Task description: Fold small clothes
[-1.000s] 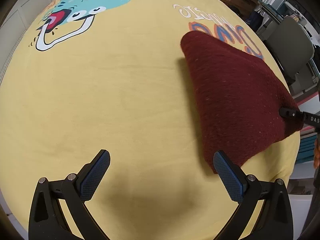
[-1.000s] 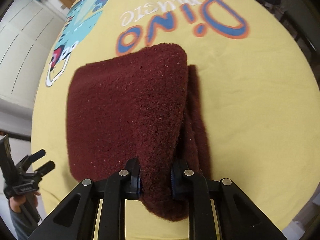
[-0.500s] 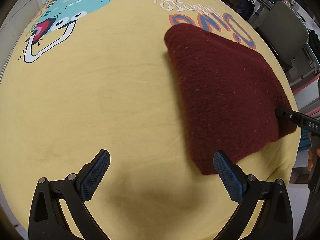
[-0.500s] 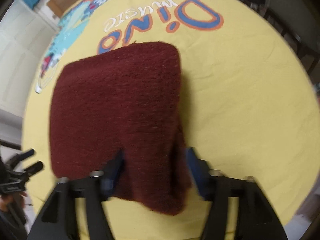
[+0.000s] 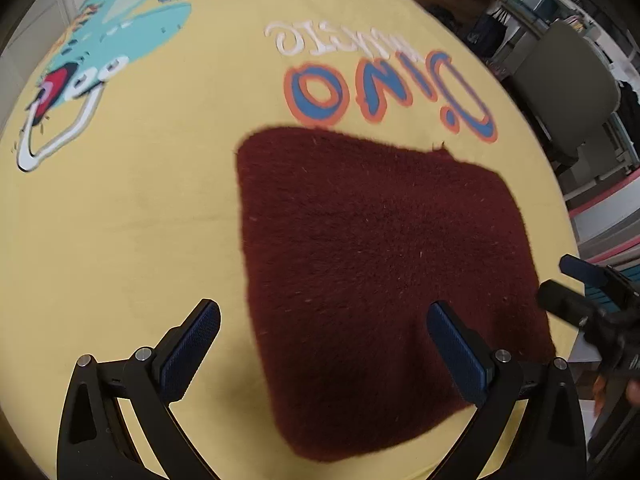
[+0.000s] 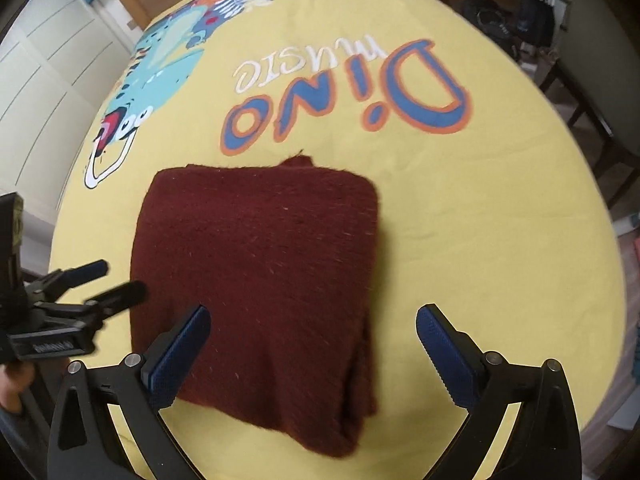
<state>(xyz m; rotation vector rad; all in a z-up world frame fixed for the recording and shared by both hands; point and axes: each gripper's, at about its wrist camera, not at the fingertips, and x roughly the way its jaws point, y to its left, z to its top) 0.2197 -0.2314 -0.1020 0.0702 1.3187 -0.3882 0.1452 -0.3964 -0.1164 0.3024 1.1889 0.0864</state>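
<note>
A second ago my right gripper (image 6: 312,344) was pinched on the near edge of the maroon cloth (image 6: 260,272); its jaws have just been opening and now stand wide, blue pads clear of the fabric on both sides, with the near part of the cloth lying between them but ungripped. The cloth was lifted and draped then; now it lies flat as a folded rectangle on the yellow sheet (image 6: 500,240), just below the "Dino" print (image 6: 348,96), its layered edge showing along the right side in the right view. My left gripper (image 5: 324,344) has slid across: earlier the cloth sat off to its right with only a corner by the right pad, and now the cloth (image 5: 380,260) fills the space ahead of it, its left edge running down between the pads. The left jaws are wide apart as before and hold nothing. Both grippers point steeply down at the sheet from the near side. In the left view the right gripper (image 5: 576,284) shows at the cloth's right edge, blurred; in the right view the left gripper (image 6: 108,284) shows at the cloth's left edge, with fingers of the hand (image 6: 12,384) below it. The dinosaur print (image 5: 108,40) lies well beyond on the left.
</note>
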